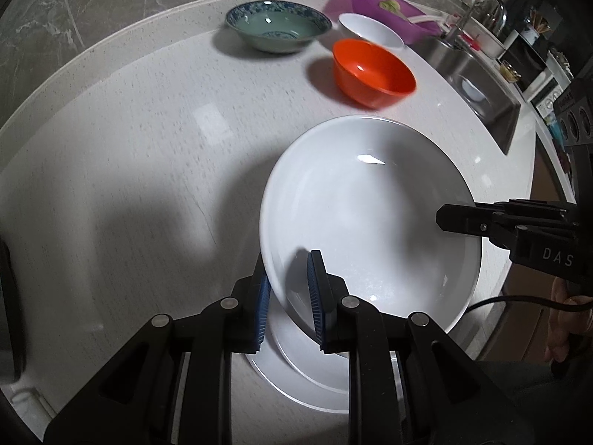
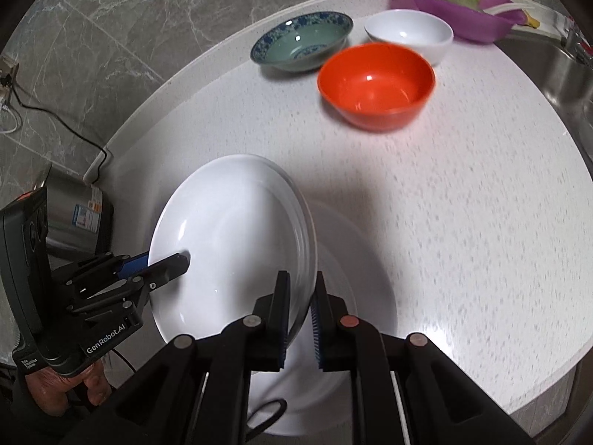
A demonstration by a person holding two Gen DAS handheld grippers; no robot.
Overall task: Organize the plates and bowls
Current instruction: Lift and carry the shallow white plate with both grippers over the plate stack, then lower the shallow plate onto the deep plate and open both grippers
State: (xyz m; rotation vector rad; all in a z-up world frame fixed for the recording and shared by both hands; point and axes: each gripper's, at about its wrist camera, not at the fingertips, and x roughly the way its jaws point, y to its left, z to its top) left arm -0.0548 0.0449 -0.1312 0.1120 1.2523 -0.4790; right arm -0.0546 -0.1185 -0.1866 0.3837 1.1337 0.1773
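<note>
A: Where is the big white plate (image 1: 367, 215)?
B: Raised and tilted above the bench (image 1: 148, 155), with another white plate (image 1: 296, 378) lying flat under it.
A: Who holds it?
B: Both. The left gripper (image 1: 289, 296) is clenched on its rim at seven o'clock in the left wrist view; the right gripper (image 2: 300, 311) is clamped on the opposite rim.
A: The bowls?
B: Well apart, toward twelve o'clock: an orange bowl (image 1: 372, 72), a small white bowl (image 1: 370, 29) just behind it, and a blue-patterned green bowl (image 1: 278, 29) at its ten o'clock. A purple basin (image 1: 378, 9) sits beside the sink (image 1: 478, 78).
</note>
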